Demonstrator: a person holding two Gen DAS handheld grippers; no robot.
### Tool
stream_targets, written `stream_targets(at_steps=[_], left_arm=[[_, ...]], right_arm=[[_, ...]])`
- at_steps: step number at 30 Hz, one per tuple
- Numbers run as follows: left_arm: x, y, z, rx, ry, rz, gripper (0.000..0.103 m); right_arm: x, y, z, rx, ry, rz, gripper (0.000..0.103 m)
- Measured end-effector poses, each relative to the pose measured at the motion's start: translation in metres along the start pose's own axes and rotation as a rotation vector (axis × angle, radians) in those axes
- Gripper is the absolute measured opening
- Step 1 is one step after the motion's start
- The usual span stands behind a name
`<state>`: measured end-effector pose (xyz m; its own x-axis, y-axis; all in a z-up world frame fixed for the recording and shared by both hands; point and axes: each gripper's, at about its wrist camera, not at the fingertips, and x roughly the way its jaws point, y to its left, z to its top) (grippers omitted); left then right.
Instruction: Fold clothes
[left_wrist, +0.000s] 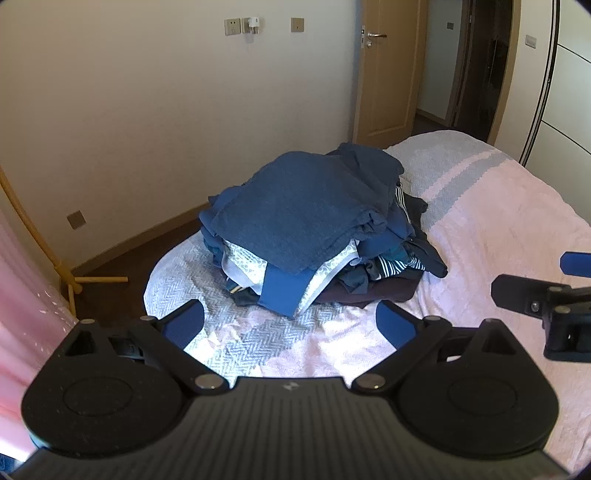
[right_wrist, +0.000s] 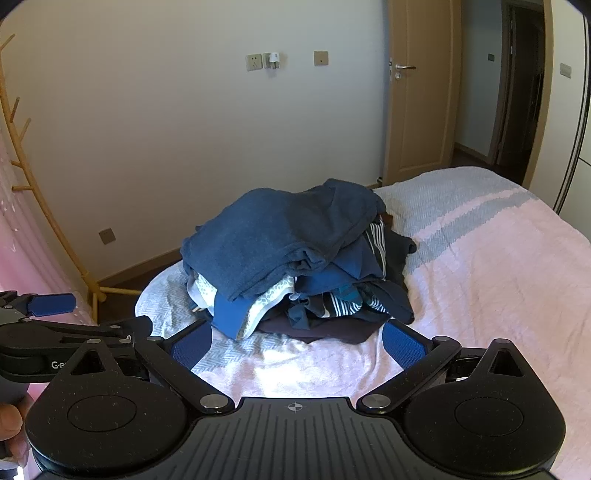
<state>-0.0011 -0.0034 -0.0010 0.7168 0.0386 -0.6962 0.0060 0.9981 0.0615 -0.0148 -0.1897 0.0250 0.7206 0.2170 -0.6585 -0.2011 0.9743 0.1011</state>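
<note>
The bed (left_wrist: 498, 236) takes up most of the room in front of me, covered in a pale pink and white spread with a herringbone weave and a grey-blue band across it. Behind it is a plain cream wall (left_wrist: 147, 110) and, to the right, a tan wooden door (left_wrist: 391, 70) with a metal lever handle, standing open onto a dark hallway.

On the near corner of the bed sits the pile of clothes (left_wrist: 314, 229), a loose heap. A dark blue knit top (right_wrist: 266, 240) lies across the top, with a white patterned piece, a bright blue piece, something navy-and-white striped and a dark brown garment showing at the bottom.

Off to the left stands a wooden coat rack (right_wrist: 37, 192) beside a pink curtain.

The left gripper (left_wrist: 290, 325) is held low over the spread, just short of the pile, its blue-padded fingers spread wide with nothing between them. The right gripper (right_wrist: 297, 341) is held the same way beside it, fingers wide apart and empty.

On the wall are a socket (right_wrist: 254, 62) with a small white plug-in adapter next to it, and a blank tan switch plate.

The only writing I can read is "Ge", cut off, in white on the side of the left gripper's body in the right wrist view.
</note>
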Motion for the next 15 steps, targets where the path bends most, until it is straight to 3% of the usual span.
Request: stream_targets(at_steps=[6, 10, 15], left_arm=[[-0.001, -0.013, -0.005, 0.018, -0.009, 0.033, 0.098], [0.002, -0.002, -0.001, -0.024, 0.016, -0.027, 0.098], [0.007, -0.002, 0.0, -0.016, 0.026, -0.036, 0.098]], right_arm=[[0.005, -0.002, 0.003, -0.002, 0.01, -0.005, 0.101], [0.004, -0.003, 0.003, -0.001, 0.017, -0.008, 0.101], [0.009, -0.005, 0.005, -0.001, 0.022, -0.004, 0.101]])
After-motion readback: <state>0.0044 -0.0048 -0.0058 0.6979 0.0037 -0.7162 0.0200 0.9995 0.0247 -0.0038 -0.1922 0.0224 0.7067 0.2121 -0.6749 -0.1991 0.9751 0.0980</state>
